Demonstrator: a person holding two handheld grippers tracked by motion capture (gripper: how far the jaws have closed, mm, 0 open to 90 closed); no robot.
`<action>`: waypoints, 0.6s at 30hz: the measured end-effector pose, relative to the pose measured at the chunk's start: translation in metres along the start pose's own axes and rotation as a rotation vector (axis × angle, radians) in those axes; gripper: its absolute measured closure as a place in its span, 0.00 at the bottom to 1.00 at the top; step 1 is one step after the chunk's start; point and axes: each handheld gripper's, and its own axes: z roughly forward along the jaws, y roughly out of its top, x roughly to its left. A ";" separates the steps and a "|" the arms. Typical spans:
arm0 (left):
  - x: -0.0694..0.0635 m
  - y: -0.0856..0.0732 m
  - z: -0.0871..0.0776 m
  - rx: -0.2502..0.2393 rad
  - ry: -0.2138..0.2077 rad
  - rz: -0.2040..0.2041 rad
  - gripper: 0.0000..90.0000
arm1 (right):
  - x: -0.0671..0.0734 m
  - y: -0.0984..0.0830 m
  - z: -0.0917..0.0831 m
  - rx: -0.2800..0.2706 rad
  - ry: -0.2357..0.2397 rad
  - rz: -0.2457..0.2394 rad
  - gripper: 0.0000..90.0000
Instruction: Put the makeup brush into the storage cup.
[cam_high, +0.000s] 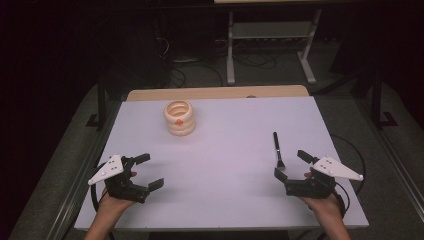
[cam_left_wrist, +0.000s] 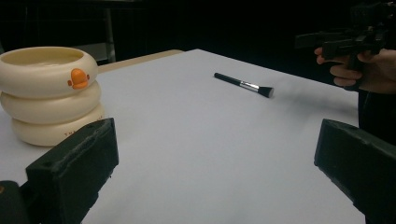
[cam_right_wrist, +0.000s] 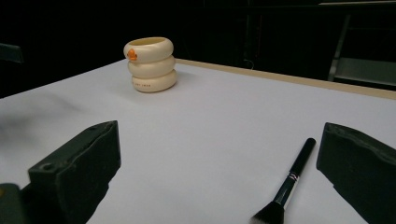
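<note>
A cream pot (cam_high: 179, 117) shaped like three stacked rings, with a small orange mark on its side, stands upright at the back left of the white table (cam_high: 225, 150). A black make-up brush (cam_high: 277, 148) lies flat at the right, bristles toward me. My left gripper (cam_high: 149, 171) is open near the front left edge, nothing between its jaws. My right gripper (cam_high: 293, 164) is open at the front right, just behind the brush's bristle end. In the right gripper view the brush (cam_right_wrist: 288, 186) lies between the jaws, untouched, with the pot (cam_right_wrist: 149, 64) far off. In the left gripper view the pot (cam_left_wrist: 49, 93) stands at the left and the brush (cam_left_wrist: 243, 85) lies farther off.
A wooden strip (cam_high: 215, 93) runs along the table's far edge. Behind the table stands a white metal frame (cam_high: 270, 45) with cables on the dark floor. The other hand with its gripper (cam_left_wrist: 348, 44) shows at the top right of the left gripper view.
</note>
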 end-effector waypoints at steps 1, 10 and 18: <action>0.000 0.000 0.000 0.000 -0.001 0.001 0.00 | 0.000 0.000 0.000 0.001 0.000 0.000 0.00; 0.000 0.002 0.000 -0.002 -0.005 0.004 0.00 | -0.001 0.002 0.001 -0.007 -0.007 0.013 0.00; -0.001 0.001 0.000 -0.004 0.000 0.007 0.00 | -0.007 0.008 0.006 -0.014 -0.025 -0.001 0.00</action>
